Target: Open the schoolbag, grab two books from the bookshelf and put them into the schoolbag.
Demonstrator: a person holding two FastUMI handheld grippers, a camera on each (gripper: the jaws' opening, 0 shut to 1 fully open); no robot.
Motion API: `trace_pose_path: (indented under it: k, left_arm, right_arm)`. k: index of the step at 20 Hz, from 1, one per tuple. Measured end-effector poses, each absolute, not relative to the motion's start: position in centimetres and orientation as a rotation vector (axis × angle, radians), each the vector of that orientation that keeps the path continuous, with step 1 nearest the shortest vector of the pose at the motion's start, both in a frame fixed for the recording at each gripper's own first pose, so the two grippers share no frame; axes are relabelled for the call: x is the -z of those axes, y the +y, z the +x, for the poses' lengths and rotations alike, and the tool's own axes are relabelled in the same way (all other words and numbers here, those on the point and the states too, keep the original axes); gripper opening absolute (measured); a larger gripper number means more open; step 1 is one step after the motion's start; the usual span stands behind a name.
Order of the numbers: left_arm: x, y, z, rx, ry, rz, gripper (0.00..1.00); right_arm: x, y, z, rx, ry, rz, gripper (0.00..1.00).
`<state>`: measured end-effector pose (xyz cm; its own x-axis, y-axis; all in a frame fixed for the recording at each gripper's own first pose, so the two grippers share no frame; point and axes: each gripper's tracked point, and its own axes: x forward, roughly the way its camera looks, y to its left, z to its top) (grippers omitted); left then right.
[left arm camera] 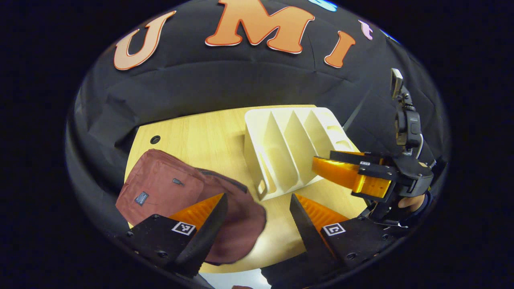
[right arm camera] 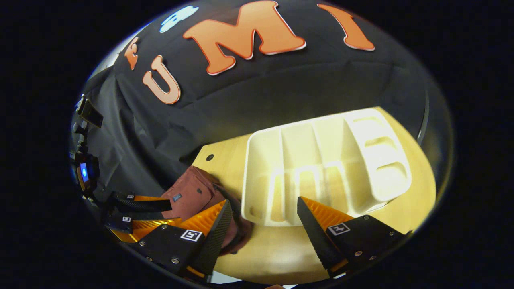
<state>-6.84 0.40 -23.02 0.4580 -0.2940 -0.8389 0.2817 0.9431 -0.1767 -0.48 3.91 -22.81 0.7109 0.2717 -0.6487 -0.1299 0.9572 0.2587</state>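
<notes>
Lying flat on table: maroon schoolbag, beside white bookshelf showing bare slots. Hovering with jaws wide apart, gripping nothing: left gripper, right gripper.

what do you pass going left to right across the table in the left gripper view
schoolbag → white bookshelf → right tool, held out in front of the shelf's right end by a hand
</notes>
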Motion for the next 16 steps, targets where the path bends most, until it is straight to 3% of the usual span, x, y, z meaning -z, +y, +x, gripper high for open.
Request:
trace_pose_path:
  k: [9,16]
  left_arm:
    - [16.3,-9.4,-4.1,0.167,0.646,-0.017,0.98]
    - [7.8,-10.0,-5.4,0.075,0.284,0.035,0.99]
  right_arm:
    - [12.6,-6.9,0.2,-0.219,0.479,0.028,0.97]
    - [3.4,-9.6,0.6,-0.18,0.21,-0.019,0.97]
